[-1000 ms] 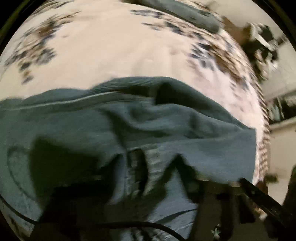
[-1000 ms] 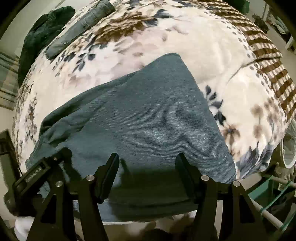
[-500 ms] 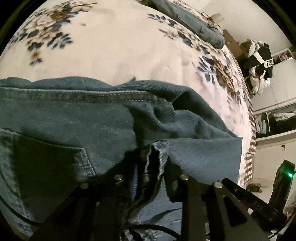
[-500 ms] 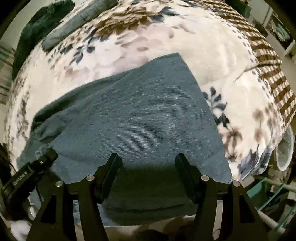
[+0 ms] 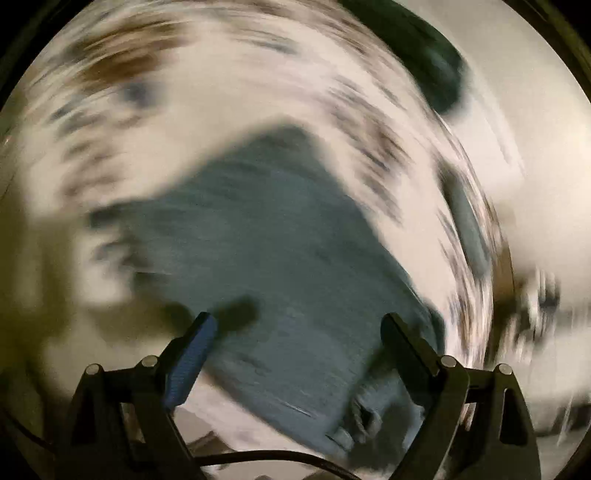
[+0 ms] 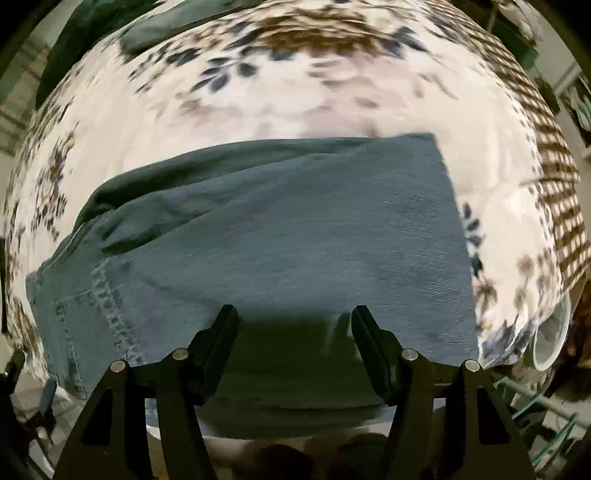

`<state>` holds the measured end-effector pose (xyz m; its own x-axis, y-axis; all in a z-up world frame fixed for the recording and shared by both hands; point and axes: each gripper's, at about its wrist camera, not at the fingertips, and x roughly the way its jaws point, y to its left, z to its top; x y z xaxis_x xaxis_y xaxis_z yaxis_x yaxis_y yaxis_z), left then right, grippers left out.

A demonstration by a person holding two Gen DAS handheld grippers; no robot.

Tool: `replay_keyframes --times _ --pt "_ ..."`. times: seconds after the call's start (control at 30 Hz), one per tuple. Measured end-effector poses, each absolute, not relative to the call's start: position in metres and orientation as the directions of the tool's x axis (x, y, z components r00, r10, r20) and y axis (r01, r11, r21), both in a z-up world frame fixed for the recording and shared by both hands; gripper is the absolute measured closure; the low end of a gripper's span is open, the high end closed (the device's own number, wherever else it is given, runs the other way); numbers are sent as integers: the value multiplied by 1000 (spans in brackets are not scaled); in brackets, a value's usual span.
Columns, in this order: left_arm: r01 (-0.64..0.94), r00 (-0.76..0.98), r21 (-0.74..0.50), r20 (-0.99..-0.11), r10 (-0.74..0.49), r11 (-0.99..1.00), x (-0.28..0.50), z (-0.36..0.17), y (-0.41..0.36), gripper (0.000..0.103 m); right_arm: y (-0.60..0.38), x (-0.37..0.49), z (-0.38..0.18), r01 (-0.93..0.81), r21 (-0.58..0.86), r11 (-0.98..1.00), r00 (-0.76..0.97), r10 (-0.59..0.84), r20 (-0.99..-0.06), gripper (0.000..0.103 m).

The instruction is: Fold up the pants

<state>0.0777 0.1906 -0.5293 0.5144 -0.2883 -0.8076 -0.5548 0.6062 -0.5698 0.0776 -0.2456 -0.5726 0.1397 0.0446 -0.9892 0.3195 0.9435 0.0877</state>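
The teal-blue denim pants [image 6: 280, 236] lie folded flat on the floral blanket [image 6: 258, 107], with a stitched pocket at the left end. My right gripper [image 6: 293, 315] is open and empty, hovering over the near edge of the pants. The left wrist view is heavily motion-blurred; the pants [image 5: 280, 266] show as a blue slab ahead. My left gripper [image 5: 297, 325] is open wide and empty above them.
Other dark garments [image 6: 173, 22] lie at the far end of the bed. The blanket's brown checked border [image 6: 557, 184] drops off at the right. A white round object [image 6: 550, 339] and green-framed items [image 6: 546, 417] sit beside the bed at the lower right.
My left gripper has let go of the waistband, opened wide and swung away fast. My right gripper stays open while its view has shifted so the pants lie across it.
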Motion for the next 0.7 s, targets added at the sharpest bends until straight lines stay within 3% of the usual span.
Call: replay_keyframes --times 0.1,0.3,0.33,0.37,0.43,0.53,0.7 --pt "-671 518 -574 -816 -257 469 62 -568 237 14 -226 85 -575 281 71 957 130 36 -991 37" --pt "-635 604 -638 -761 -235 436 81 -592 256 14 -196 96 -587 228 46 973 113 20 -993 37" --pt "-620 618 -644 -753 -226 449 84 -590 254 18 -194 97 -587 226 40 973 113 15 -993 37" --pt "-582 656 -670 -722 -222 462 87 -584 253 47 -192 100 -588 227 38 973 114 12 -993 37" --pt "-576 675 -665 -715 -183 475 89 -576 252 73 -190 103 -588 236 36 971 115 9 -993 37" --pt "-590 689 -674 -708 -159 445 84 -581 261 72 -194 105 -588 269 39 962 109 10 -994 37" --pt "-595 677 -709 -696 -238 380 84 -607 264 68 -202 126 -589 312 33 950 106 0 -994 37"
